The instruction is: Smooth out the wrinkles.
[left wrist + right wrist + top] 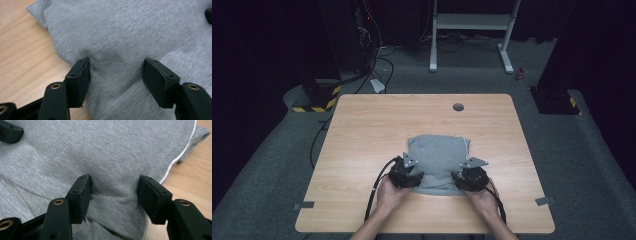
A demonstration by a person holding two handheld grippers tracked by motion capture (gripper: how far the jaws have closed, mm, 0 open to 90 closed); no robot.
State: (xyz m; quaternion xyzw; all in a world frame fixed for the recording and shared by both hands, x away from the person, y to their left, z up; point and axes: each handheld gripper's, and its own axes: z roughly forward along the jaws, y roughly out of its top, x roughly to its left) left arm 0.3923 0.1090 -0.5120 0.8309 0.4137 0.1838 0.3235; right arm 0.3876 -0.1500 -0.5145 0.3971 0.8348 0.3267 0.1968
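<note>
Tools left (pixel 412 176) and right (pixel 460 179) stand open over grey folded garment (pixel 439 157) on table (pixel 362 130).

A folded grey garment (pixel 438 162) lies on the wooden table (pixel 362 130). The left gripper (pixel 408 176) and right gripper (pixel 464 180) rest on its near corners, a hand behind each.

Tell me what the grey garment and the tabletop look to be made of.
Grey garment: soft knit, likely cotton jersey, matte; fine heathered ribbing, stitched hems and white piping show in the right gripper view. Tabletop: light wood-grain surface, probably smooth laminate, with an even streaked pattern.
</note>
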